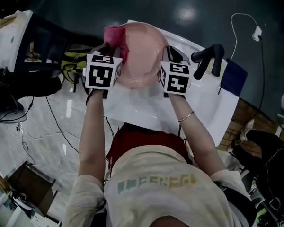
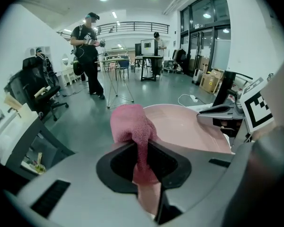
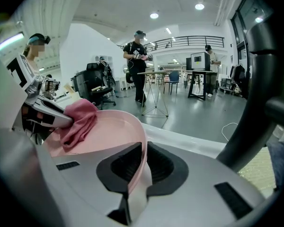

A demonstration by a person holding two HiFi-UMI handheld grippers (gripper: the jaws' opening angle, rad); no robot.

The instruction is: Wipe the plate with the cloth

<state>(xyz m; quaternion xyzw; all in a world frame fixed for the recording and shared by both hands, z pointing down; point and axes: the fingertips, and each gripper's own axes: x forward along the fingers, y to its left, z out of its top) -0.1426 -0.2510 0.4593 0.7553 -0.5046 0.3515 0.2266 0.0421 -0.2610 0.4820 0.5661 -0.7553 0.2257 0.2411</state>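
A pink plate (image 1: pixel 141 55) is held up above the white table (image 1: pixel 206 105). My right gripper (image 1: pixel 166 65) is shut on the plate's right rim; in the right gripper view the plate (image 3: pixel 111 136) stands edge-on between the jaws of the right gripper (image 3: pixel 141 167). My left gripper (image 1: pixel 114 56) is shut on a pink cloth (image 1: pixel 116 40), which lies against the plate's left side. In the left gripper view the cloth (image 2: pixel 131 126) hangs between the jaws of the left gripper (image 2: pixel 143 162), bunched over the plate (image 2: pixel 189 131) at its near edge.
A black stand (image 1: pixel 209 60) rises at the table's right side beside a dark blue cloth (image 1: pixel 233 77). A white cable (image 1: pixel 241 20) runs on the floor beyond. Chairs and clutter sit at the left. People stand far off in the hall.
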